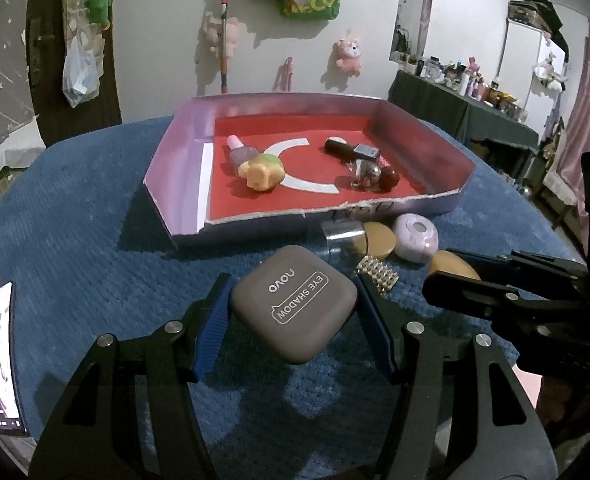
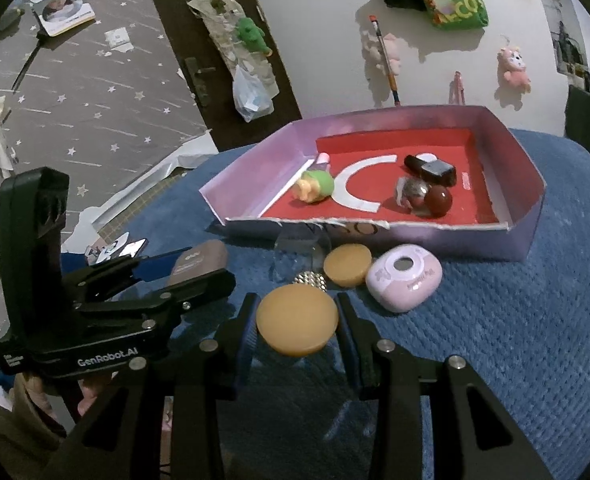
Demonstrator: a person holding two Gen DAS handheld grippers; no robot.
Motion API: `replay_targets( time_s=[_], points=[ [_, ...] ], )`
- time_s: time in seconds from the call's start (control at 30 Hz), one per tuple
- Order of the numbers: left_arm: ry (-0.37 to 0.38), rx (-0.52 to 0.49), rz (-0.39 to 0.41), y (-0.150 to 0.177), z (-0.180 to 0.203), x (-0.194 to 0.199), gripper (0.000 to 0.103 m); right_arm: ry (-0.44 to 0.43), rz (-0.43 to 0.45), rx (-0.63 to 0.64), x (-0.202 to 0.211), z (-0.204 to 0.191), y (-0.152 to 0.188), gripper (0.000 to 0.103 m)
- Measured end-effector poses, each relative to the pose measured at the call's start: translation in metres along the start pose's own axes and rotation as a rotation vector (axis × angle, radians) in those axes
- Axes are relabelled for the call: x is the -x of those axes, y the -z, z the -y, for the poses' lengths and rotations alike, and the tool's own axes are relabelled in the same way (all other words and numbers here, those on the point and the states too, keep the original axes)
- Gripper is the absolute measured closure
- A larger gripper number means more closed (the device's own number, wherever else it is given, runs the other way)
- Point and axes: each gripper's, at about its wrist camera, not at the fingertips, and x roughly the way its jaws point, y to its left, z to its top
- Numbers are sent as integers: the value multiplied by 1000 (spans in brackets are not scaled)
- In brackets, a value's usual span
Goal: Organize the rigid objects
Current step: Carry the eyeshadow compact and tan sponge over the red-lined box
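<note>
Left claw (image 1: 293,312) clamped on grey eyeshadow case (image 1: 293,308); right claw (image 2: 297,322) clamped on tan disc (image 2: 297,320), both before the tray (image 2: 435,240).

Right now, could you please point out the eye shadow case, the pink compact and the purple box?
eye shadow case (image 1: 295,312), left wrist view, lid centre.
pink compact (image 2: 405,277), right wrist view, top face.
purple box (image 1: 427,142), left wrist view, right inner wall.
</note>
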Motion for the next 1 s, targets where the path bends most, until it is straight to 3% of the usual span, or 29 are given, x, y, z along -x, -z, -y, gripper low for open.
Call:
replay_targets(
  time_s=[0.6,1.0],
  points=[
    [1,17,45,-39,-10,3,44,-12,45,29,5,4,-43,63],
    [15,16,-4,-62,-12,-24,44,8,28,23,-7,21,-69,63]
  ],
)
